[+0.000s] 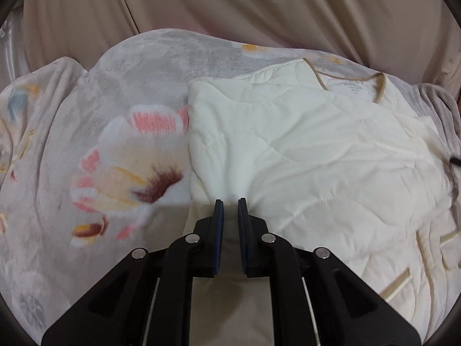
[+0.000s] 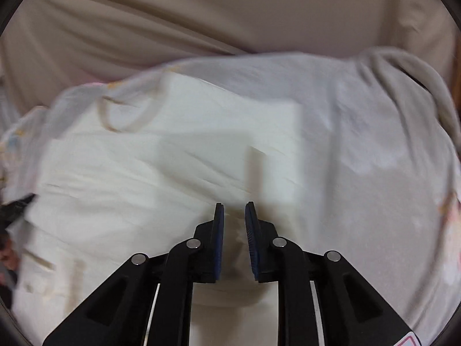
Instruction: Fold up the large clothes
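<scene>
Two tools | left tool (image 1: 230, 200) pinching cream garment (image 1: 302, 150) | right tool (image 2: 234, 204) narrowly spread, grip unclear, view blurred

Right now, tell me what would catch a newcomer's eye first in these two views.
The cream quilted garment with tan neckline trim lies spread across the middle and right of the left wrist view. Left of it, the floral blanket beneath shows a big pink and maroon flower. At the bottom of each view black jaws with blue pads stand over the cloth.
</scene>
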`<state>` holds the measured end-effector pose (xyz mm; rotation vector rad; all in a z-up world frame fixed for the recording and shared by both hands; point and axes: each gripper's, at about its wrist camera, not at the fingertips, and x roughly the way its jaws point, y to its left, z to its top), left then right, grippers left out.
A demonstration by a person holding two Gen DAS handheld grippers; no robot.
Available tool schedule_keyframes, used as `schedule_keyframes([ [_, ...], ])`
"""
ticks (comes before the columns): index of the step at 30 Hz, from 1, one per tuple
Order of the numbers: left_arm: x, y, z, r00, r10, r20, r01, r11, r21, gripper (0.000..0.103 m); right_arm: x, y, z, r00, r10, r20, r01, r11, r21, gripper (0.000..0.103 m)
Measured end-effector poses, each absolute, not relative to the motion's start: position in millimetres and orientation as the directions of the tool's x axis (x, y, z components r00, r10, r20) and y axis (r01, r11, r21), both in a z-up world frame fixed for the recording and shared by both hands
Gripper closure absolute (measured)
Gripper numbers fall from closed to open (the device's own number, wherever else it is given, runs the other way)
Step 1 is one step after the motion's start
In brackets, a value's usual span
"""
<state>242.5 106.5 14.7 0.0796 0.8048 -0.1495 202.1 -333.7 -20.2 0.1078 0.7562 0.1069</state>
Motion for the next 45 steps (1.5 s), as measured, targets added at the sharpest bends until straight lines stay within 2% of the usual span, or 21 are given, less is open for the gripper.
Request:
schedule_keyframes([
  [2,237.8,108.2,9.3,0.675,-0.11,-0.73,0.167,0.986,0.006,0.093,212.9,-293.9,-1.0,0.721,0.239,-0.65,-0.171,0.971,0.168,0.084],
  [4,235.0,109.8,3.4,0.674,-0.11,-0.73,0.164,0.987,0.003,0.093,231.6,-236.9,15.1,0.696,0.34,-0.632,-0.301,0.938,0.174,0.074],
  [8,228.5,109.1,-1.2,0.694,-0.105,-0.712,0.156,0.988,0.006,0.093,277.1,-130.6,12.9,0.606,0.461,-0.648,-0.46,0.868,0.187,0.072],
  [13,227.8,110.0,-3.9,0.702,-0.112,-0.703,0.154,0.988,-0.004,0.093,321.0,-32.6,-25.1,0.498,0.484,-0.719,-0.535,0.825,0.184,0.09],
  [19,227.8,109.5,-4.7,0.704,-0.111,-0.701,0.151,0.988,-0.004,0.094,363.1,30.7,-67.1,0.48,0.386,-0.788,-0.507,0.855,0.109,0.096],
  [21,228.6,109.4,-5.1,0.705,-0.106,-0.701,0.148,0.989,-0.001,0.094,374.8,34.7,-75.5,0.476,0.4,-0.783,-0.489,0.86,0.143,0.098],
  [25,228.8,110.7,-5.5,0.703,-0.11,-0.703,0.151,0.988,-0.004,0.094,379.8,17.0,-68.4,0.471,0.461,-0.752,-0.446,0.86,0.247,0.097],
  [27,227.6,111.8,-5.2,0.704,-0.116,-0.701,0.153,0.988,-0.01,0.094,362.6,-6.1,-50.3,0.511,0.475,-0.717,-0.435,0.862,0.261,0.089],
  [29,227.5,115.9,-4.1,0.703,-0.139,-0.698,0.156,0.987,-0.04,0.094,340.0,-40.2,-30.6,0.547,0.495,-0.675,-0.445,0.855,0.266,0.085],
  [31,227.7,122.0,-3.2,0.699,-0.171,-0.694,0.159,0.984,-0.082,0.094,313.5,-94.7,-13.8,0.591,0.483,-0.646,-0.416,0.869,0.269,0.076],
  [34,229.1,124.6,-3.8,0.694,-0.186,-0.696,0.159,0.982,-0.104,0.094,272.1,-191.3,-2.8,0.687,0.379,-0.619,-0.271,0.925,0.265,0.06],
  [38,228.1,110.8,-6.5,0.706,-0.123,-0.698,0.151,0.988,-0.021,0.094,217.3,-298.4,-9.5,0.771,0.136,-0.623,-0.018,0.981,0.192,0.052],
  [41,228.7,105.7,-7.1,0.709,-0.091,-0.7,0.143,0.99,0.017,0.094,204.0,-335.8,-29.3,0.742,0.144,-0.655,0.038,0.966,0.255,0.05],
  [42,228.1,104.2,-7.0,0.709,-0.084,-0.7,0.142,0.99,0.026,0.094,204.3,-338.8,-38.0,0.728,0.155,-0.668,0.038,0.964,0.265,0.05],
  [44,228.4,101.9,-6.7,0.709,-0.068,-0.701,0.14,0.989,0.045,0.094,208.6,-331.6,-54.7,0.691,0.201,-0.694,-0.016,0.965,0.264,0.079],
  [45,228.4,101.4,-6.6,0.709,-0.062,-0.702,0.138,0.989,0.053,0.094,208.6,-326.8,-55.9,0.686,0.198,-0.7,-0.028,0.969,0.246,0.091],
])
